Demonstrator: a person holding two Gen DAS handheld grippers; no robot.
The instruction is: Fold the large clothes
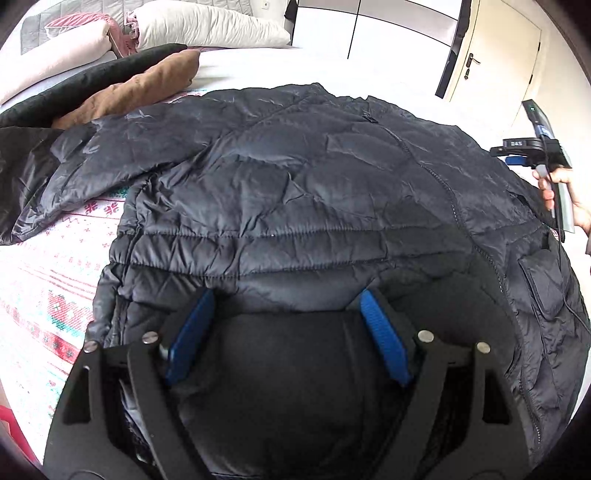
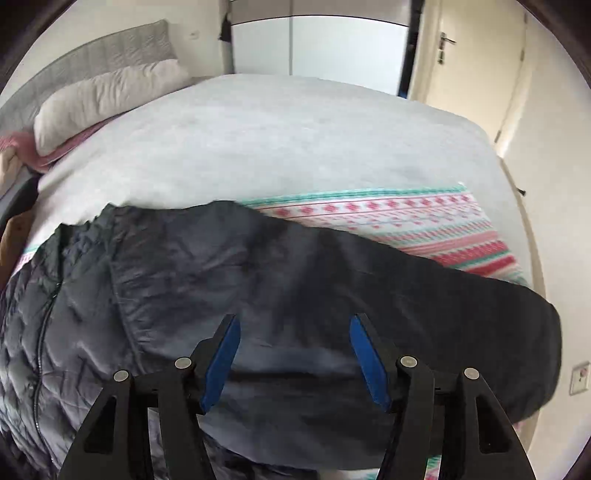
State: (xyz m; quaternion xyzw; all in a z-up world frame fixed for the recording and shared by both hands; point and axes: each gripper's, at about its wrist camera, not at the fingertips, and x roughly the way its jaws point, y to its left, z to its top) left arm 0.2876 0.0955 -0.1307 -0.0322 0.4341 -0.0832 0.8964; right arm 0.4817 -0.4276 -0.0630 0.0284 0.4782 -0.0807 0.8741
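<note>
A dark navy quilted puffer jacket [image 1: 295, 192] lies spread front-up on the bed, zip closed. One sleeve [image 1: 55, 177] trails off to the left. My left gripper [image 1: 288, 295] stands open at the jacket's near edge. A rounded black bulge of fabric [image 1: 295, 369] fills the space between its blue pads [image 1: 384, 339]. My right gripper [image 2: 294, 325] is open just above the other sleeve [image 2: 443, 325], which stretches right toward the bed's edge. From the left wrist view, that gripper [image 1: 517, 155] and the hand [image 1: 565, 192] holding it show at the far right.
The bed carries a pink-and-teal patterned blanket [image 2: 424, 225] under a grey sheet [image 2: 258, 140]. A brown cushion [image 1: 147, 88] and a black garment [image 1: 74, 92] lie beyond the left sleeve. Pillows [image 1: 207, 26] sit at the headboard. A door [image 1: 495, 55] stands past the bed's right side.
</note>
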